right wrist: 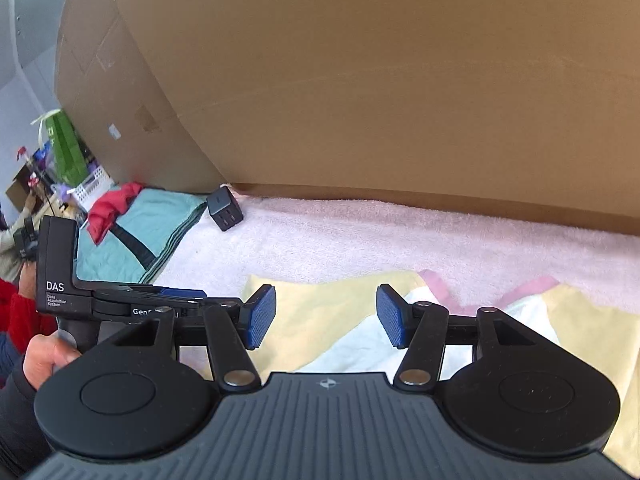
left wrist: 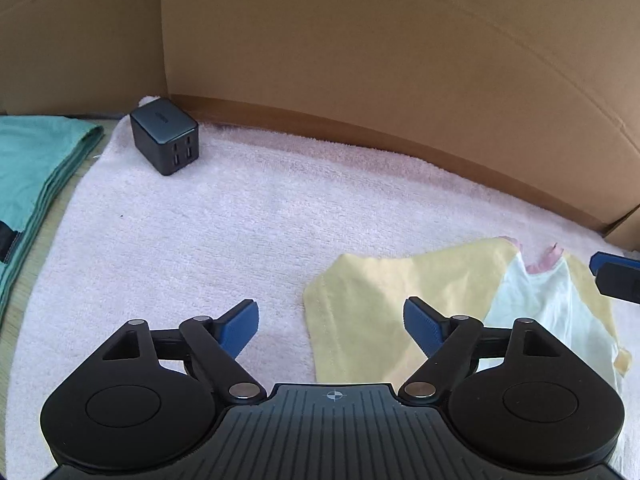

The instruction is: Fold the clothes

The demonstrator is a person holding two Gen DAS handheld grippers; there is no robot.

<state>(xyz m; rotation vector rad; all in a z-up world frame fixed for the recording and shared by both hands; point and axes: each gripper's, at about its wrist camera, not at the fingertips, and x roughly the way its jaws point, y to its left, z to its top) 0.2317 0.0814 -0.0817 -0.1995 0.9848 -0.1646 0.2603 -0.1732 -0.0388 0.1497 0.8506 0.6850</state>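
A pale yellow garment (left wrist: 360,312) with white lining lies on a pink towel (left wrist: 240,220) beside a teal cloth (left wrist: 32,160).

A small yellow garment (left wrist: 372,312) with white lining and pink trim lies partly folded, flat.

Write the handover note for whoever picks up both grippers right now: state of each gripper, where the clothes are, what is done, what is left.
Left gripper: open, empty, over the yellow garment's left edge.
Right gripper: open, empty, over the garment's middle.
The garment lies on the pink towel, part folded, its white lining showing; pink trim at the far edge.
Teal cloth lies folded at left; black charger on the towel's far corner.
Done: at least one fold laid and released.
Left: regrip, finish folding.
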